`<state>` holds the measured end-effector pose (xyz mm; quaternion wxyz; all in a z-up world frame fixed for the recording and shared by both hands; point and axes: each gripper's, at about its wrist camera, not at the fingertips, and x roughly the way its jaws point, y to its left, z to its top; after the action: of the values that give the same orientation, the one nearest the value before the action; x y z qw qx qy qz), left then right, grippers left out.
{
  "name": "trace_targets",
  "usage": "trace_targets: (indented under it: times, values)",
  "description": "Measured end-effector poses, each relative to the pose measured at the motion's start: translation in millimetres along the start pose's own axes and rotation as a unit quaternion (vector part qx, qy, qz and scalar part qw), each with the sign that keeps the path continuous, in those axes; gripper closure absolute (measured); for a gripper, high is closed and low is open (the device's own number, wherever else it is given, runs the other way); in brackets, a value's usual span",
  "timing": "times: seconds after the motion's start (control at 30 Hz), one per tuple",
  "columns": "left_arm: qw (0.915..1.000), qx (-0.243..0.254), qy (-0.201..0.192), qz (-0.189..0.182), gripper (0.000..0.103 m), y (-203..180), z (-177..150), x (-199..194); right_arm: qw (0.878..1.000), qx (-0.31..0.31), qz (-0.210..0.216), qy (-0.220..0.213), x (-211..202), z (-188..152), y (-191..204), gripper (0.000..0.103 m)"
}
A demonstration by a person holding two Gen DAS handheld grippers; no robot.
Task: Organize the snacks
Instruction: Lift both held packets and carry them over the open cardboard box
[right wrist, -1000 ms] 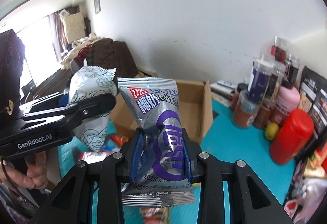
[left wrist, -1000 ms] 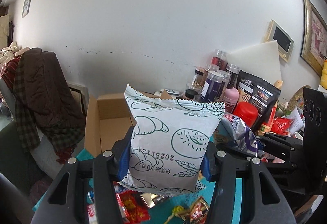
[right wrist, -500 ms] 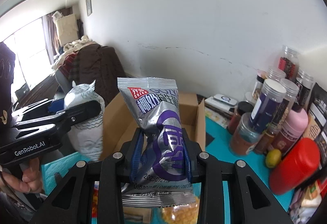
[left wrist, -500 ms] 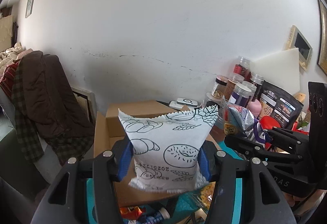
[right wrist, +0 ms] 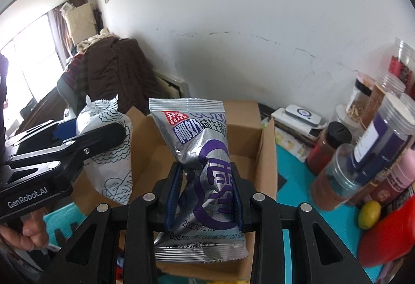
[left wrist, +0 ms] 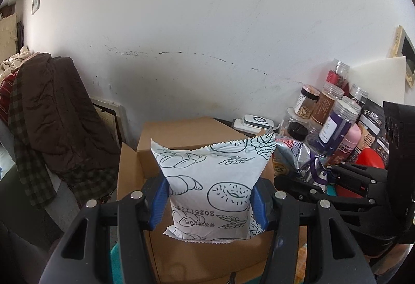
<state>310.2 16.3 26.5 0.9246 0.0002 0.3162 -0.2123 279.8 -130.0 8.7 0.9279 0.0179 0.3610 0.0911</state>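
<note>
My left gripper [left wrist: 208, 199] is shut on a white snack bag [left wrist: 211, 180] printed with bread drawings, held upright over the open cardboard box [left wrist: 181, 132]. In the right wrist view the same white snack bag [right wrist: 109, 154] and left gripper [right wrist: 90, 144] hang at the box's left wall. My right gripper [right wrist: 206, 195] is shut on a silver and purple snack pack [right wrist: 202, 154], held upright above the cardboard box [right wrist: 267, 144]. The silver and purple snack pack [left wrist: 295, 157] also shows to the right in the left wrist view.
Several jars [right wrist: 384, 144], a red container [right wrist: 386, 237] and a lemon [right wrist: 369, 210] crowd the teal table [right wrist: 290, 162] right of the box. A white device [left wrist: 256, 120] lies behind it by the wall. A brown coat [left wrist: 57, 112] hangs over a chair on the left.
Both grippers have carried their packs forward and slightly down, from above the loose snacks on the table to over the cardboard box. The box now fills the lower middle of both views.
</note>
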Motion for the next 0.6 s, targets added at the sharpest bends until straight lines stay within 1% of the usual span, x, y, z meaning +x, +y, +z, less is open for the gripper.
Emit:
trace_targets:
  times: [0.17,0.3,0.5,0.6]
  values:
    - [0.9998,-0.005,0.018,0.007,0.049,7.2,4.7,22.1,1.000,0.001,0.000,0.020,24.0,6.5,-4.3,0.069]
    - [0.9987,-0.015,0.049,0.001,0.049,13.2,5.4,40.0,0.999,0.007,0.004,0.041,40.8,8.7,-9.2,0.069]
    - [0.9963,-0.026,0.081,0.015,0.049,21.2,1.5,62.7,0.998,0.006,-0.003,0.067,58.9,8.2,-11.7,0.069]
    - [0.9946,-0.024,0.097,0.027,0.049,24.8,-2.8,74.4,0.997,-0.002,-0.014,0.081,67.5,6.0,-10.6,0.069]
